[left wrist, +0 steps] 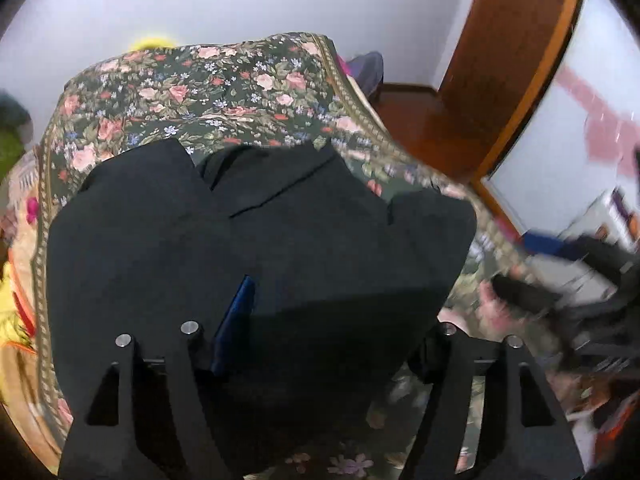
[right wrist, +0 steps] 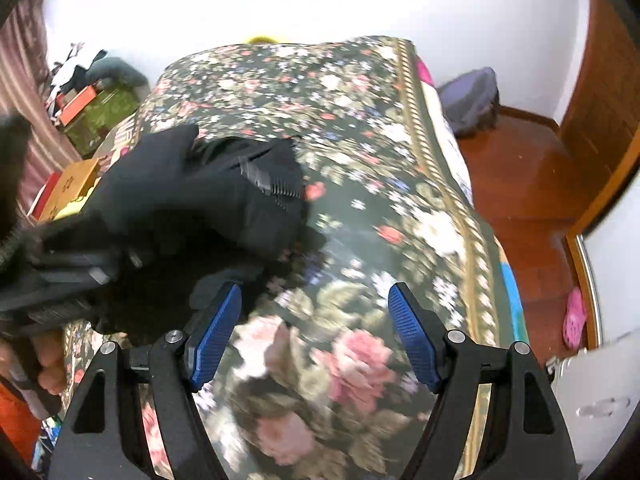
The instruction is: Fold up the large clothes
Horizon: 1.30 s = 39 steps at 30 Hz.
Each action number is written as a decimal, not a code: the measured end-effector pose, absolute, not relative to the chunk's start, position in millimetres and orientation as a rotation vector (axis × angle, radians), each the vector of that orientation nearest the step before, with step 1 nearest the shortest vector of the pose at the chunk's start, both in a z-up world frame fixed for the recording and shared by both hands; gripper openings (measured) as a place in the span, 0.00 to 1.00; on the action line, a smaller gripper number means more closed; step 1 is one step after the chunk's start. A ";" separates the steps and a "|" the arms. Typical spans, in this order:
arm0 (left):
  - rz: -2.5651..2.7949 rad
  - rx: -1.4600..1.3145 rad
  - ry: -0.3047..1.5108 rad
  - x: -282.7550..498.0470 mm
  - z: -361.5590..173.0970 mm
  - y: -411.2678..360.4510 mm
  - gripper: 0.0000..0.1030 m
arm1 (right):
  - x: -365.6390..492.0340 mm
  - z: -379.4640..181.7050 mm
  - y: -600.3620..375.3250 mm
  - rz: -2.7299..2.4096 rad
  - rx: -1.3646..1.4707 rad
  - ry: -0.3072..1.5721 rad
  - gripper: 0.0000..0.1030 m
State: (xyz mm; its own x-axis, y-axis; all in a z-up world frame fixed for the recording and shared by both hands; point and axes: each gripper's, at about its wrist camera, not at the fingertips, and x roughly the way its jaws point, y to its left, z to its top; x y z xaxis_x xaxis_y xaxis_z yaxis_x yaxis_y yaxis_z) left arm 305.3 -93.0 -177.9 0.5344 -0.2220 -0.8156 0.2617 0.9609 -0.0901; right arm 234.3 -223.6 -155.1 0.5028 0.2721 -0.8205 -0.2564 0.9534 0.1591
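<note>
A large black garment point(left wrist: 256, 248) lies partly folded on a bed with a dark floral cover point(left wrist: 208, 92). My left gripper point(left wrist: 320, 312) sits low over its near edge; the cloth drapes across the jaws, and only the left blue pad point(left wrist: 236, 320) shows, so its state is unclear. In the right wrist view the garment point(right wrist: 192, 200) lies at the left of the floral cover point(right wrist: 360, 160). My right gripper point(right wrist: 316, 336) is open and empty above the bare cover, just right of the garment. The left gripper point(right wrist: 60, 272) shows blurred at the far left.
A wooden door point(left wrist: 516, 76) and wooden floor point(right wrist: 520, 184) lie right of the bed. A purple bag point(right wrist: 468, 100) sits on the floor by the wall. Boxes and clutter point(right wrist: 80, 112) stand left of the bed. A pink slipper point(right wrist: 574, 316) lies at right.
</note>
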 end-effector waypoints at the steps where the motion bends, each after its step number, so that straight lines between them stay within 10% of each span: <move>1: -0.282 0.080 0.953 300.8 -176.4 -96.3 0.64 | 232.7 -152.4 -226.7 0.315 0.021 0.988 0.71; 18: -0.187 0.046 0.789 239.8 -108.0 -8.3 0.67 | 242.1 -97.5 -154.0 0.513 0.075 0.834 0.71; 39: -0.061 -0.181 0.894 243.8 -178.0 53.2 0.82 | 239.7 -170.8 -144.7 0.435 -0.075 0.979 0.76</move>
State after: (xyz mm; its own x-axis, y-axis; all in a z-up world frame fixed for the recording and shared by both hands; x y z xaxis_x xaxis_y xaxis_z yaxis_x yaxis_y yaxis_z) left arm 243.8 53.2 -178.0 0.6255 -0.1287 -0.7695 -0.0225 0.9829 -0.1827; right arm 239.7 -144.7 -170.8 0.4794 0.3224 -0.8163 -0.3894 0.9117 0.1313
